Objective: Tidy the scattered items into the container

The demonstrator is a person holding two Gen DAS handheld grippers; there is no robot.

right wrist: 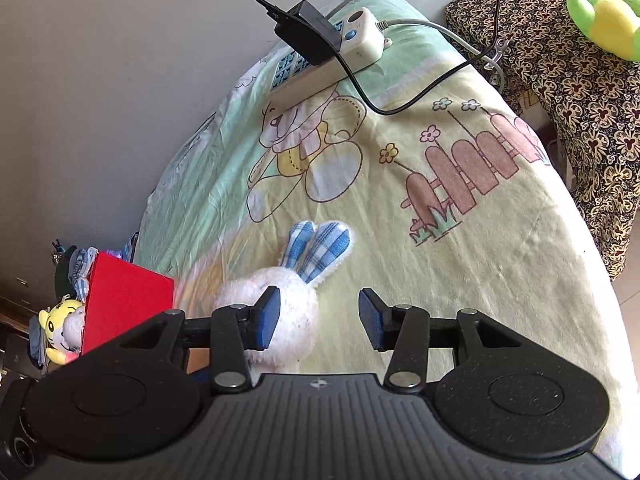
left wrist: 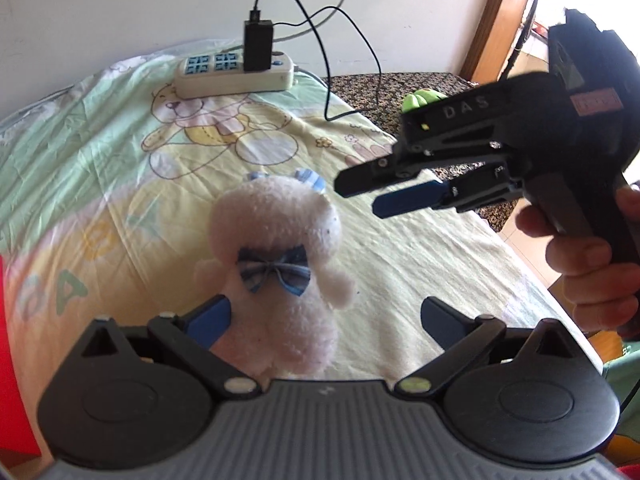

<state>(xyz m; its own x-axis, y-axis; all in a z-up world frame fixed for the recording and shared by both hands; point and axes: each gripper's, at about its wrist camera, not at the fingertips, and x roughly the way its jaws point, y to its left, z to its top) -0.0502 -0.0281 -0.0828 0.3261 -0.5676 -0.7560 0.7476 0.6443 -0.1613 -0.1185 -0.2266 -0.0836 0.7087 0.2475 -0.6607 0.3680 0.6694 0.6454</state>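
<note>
A: Bedsheet (right wrist: 480,280) status? Where's the plush rabbit (left wrist: 276,280)?
B: Between my left gripper (left wrist: 324,316) fingers, both grippers spread, empty. Red box (right wrist: 128,300) beside rabbit. Soft, light; I'd pinch its torso.

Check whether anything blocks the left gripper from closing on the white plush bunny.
Nothing visible does. The left gripper is open with the white plush bunny already between its fingers, nearer one pad. The right gripper hovers apart, above and to the side.
</note>
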